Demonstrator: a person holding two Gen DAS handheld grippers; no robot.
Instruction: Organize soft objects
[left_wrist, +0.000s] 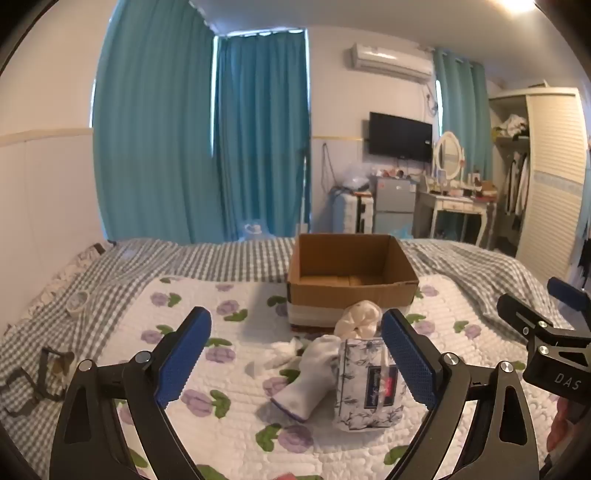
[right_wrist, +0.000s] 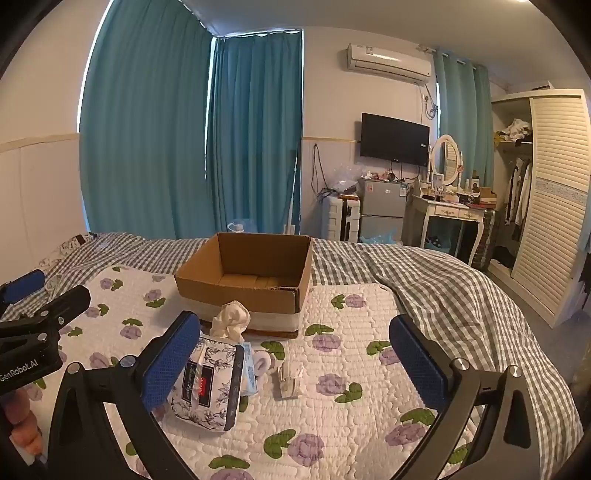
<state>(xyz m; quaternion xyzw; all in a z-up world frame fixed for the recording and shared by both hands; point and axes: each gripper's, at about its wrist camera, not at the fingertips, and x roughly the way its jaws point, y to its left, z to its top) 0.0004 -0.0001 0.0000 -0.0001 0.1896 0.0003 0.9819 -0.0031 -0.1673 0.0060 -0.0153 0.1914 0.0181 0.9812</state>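
White knitted sock (left_wrist: 303, 376) and floral soft tissue pack (left_wrist: 367, 387), light and squashy, lie on the quilted bed (left_wrist: 229, 435) at six o'clock of the cardboard box (left_wrist: 351, 284); pinch mid-body; both hand-held grippers (left_wrist: 295, 354) (right_wrist: 295, 354) gape, empty.

Teal curtains (right_wrist: 192, 129) drawn across far wall. AC unit (right_wrist: 388, 61) high on wall, black TV (right_wrist: 394, 139) below it. Small grey fridge (right_wrist: 382, 210) beside white suitcase (right_wrist: 341, 218). White dressing desk (right_wrist: 452, 218) w/ oval mirror (right_wrist: 447, 158), cluttered top. Louvred wardrobe (right_wrist: 554, 206) at rt, door open, clothes hanging inside. Tape roll (left_wrist: 78, 301) on gingham bedspread (left_wrist: 229, 258).
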